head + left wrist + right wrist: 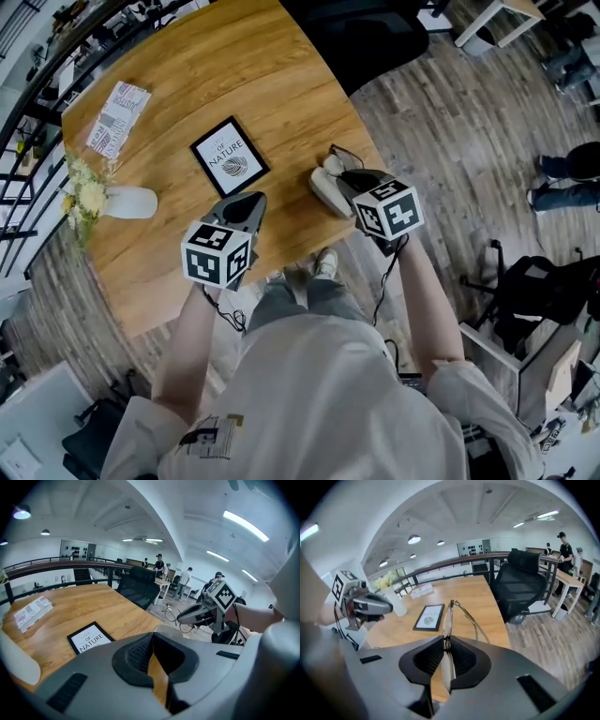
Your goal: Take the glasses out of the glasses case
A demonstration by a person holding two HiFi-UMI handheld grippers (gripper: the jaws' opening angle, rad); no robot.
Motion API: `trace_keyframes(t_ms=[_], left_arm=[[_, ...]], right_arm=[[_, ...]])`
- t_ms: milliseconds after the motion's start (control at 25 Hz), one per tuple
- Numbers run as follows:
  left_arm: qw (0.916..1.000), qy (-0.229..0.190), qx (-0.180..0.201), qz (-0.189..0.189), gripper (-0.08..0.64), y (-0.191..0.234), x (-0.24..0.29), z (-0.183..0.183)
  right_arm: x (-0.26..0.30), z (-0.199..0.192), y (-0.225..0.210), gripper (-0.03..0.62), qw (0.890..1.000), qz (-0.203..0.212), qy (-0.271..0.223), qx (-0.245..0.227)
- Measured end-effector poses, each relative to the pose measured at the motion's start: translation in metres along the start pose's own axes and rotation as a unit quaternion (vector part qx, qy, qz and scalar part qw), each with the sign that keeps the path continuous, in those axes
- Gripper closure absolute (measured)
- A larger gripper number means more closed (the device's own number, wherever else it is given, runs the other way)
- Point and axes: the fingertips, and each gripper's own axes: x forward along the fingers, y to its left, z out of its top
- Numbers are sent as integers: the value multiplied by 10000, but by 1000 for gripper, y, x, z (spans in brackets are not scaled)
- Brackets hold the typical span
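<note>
Right gripper [446,641] jaws pinch the likely light, fragile thin-framed clear glasses [448,616] by the stiffer rim; left gripper [152,644] jaws closed, empty.

The surface [281,112] is smooth wood with a soft shine. The glasses [449,616] have a clear glossy frame. The right tongs [446,641] are matt plastic.

The bench [187,66] is honey-brown wood with a fine grain. The framed print [230,157] has a black border and a white sheet with a dark swirl. The vase [131,202] is white and the flowers [82,192] pale yellow. The glasses [447,620] are clear-rimmed. The left hand-held gripper [151,637] and right hand-held gripper [446,641] are grey (black ribbed pads, black-and-white marker cubes). The floor [450,122] is laid in grey-brown planks.
</note>
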Motion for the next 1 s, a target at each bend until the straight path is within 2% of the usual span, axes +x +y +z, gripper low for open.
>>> trace_keyframes(t_ms=[160,280,360,480,560,720,800,1000], left_arm=[[9986,-449,156,214,541,9,-28,40],[9935,-911,574,373,541,10,-58,84],[9863,-1238,960,521,541,6,-81,116],[9712,-1733,1449,761,541,0,-118,163],[9592,-2142,1629,871,541,-7,-146,194],[9282,-3036,1874,1055,541,-29,-206,245],[9156,-3273,2034,1146,541,-39,-229,260],[8937,-3559,2389,1327,541,-56,-269,277]], right_arm=[[-45,62,24,528,9944,99,-1005,300],[-81,107,39,528,9862,10,-1644,197],[-107,137,50,528,9785,-94,-2061,43],[-148,182,70,528,9622,-190,-2709,-189],[-176,207,85,528,9499,-215,-3097,-352],[-232,245,119,528,9226,-230,-3767,-792],[-259,258,135,528,9078,-252,-4081,-938],[-318,282,168,528,8684,-294,-4770,-1321]])
